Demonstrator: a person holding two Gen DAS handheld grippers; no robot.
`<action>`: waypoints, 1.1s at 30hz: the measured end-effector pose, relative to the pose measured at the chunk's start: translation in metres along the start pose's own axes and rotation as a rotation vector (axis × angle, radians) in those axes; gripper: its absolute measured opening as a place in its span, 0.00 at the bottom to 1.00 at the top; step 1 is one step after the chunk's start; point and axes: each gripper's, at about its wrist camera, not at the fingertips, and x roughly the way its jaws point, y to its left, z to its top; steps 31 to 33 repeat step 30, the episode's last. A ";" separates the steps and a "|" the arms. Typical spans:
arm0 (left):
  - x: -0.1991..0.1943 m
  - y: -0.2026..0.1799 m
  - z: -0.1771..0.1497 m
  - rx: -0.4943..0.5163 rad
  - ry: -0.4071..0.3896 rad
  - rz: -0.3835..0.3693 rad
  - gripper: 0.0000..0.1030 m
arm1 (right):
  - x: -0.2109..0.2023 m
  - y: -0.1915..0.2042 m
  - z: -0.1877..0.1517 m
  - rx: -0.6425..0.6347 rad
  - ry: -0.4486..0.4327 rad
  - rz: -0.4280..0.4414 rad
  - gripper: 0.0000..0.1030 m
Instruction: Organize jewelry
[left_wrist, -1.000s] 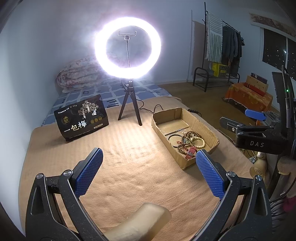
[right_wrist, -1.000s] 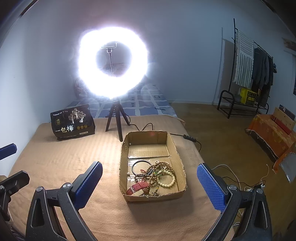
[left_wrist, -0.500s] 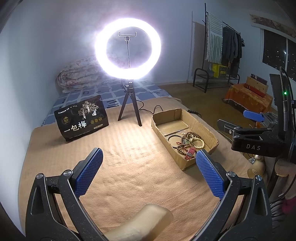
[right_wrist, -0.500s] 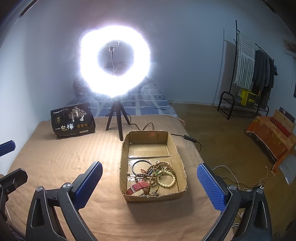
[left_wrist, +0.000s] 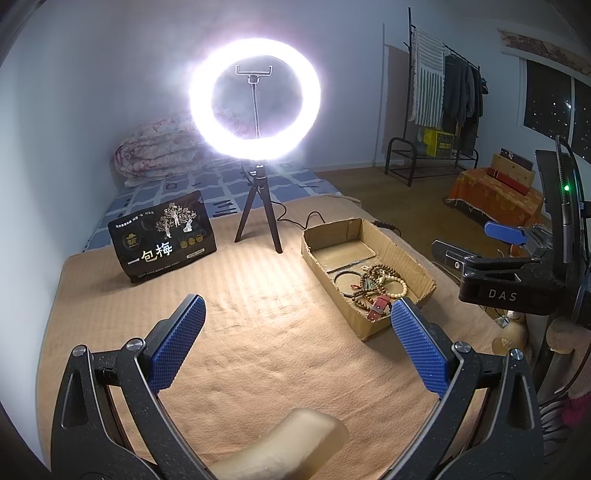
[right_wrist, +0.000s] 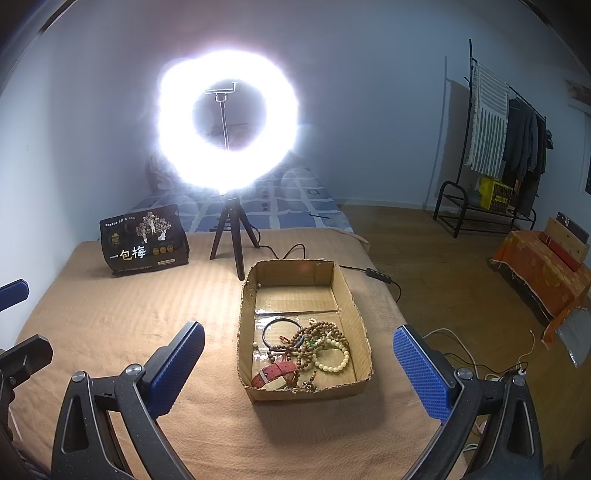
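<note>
A shallow cardboard box (right_wrist: 356, 314) (left_wrist: 410, 264) lies on the tan blanket. Its near half holds a tangle of jewelry: brown bead strands (right_wrist: 317, 338) (left_wrist: 373, 277), a cream bead bracelet (right_wrist: 332, 363), a black bangle (right_wrist: 282, 328) and a red strap (right_wrist: 275, 371) (left_wrist: 380, 306). My right gripper (right_wrist: 299, 365) is open and empty, hovering just before the box; it also shows in the left wrist view (left_wrist: 476, 242). My left gripper (left_wrist: 295, 343) is open and empty over bare blanket, left of the box.
A lit ring light on a black tripod (right_wrist: 231, 236) (left_wrist: 258, 218) stands behind the box, its cable (right_wrist: 376, 275) trailing right. A black printed bag (right_wrist: 144, 240) (left_wrist: 162, 236) stands at the back left. The bed's edge drops to wooden floor (right_wrist: 443, 266) on the right.
The right gripper has edged slightly closer to the box and a little lower. The left gripper has hardly moved. Both stay open.
</note>
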 end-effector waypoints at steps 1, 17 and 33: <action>0.000 0.000 0.000 0.000 0.000 0.000 0.99 | 0.000 0.000 0.000 0.000 0.000 0.000 1.00; 0.000 0.001 -0.001 0.001 -0.002 0.001 0.99 | 0.002 -0.001 -0.003 -0.006 0.006 0.000 1.00; -0.005 -0.001 0.008 -0.008 -0.021 0.018 0.99 | 0.003 0.000 -0.004 -0.011 0.009 -0.001 1.00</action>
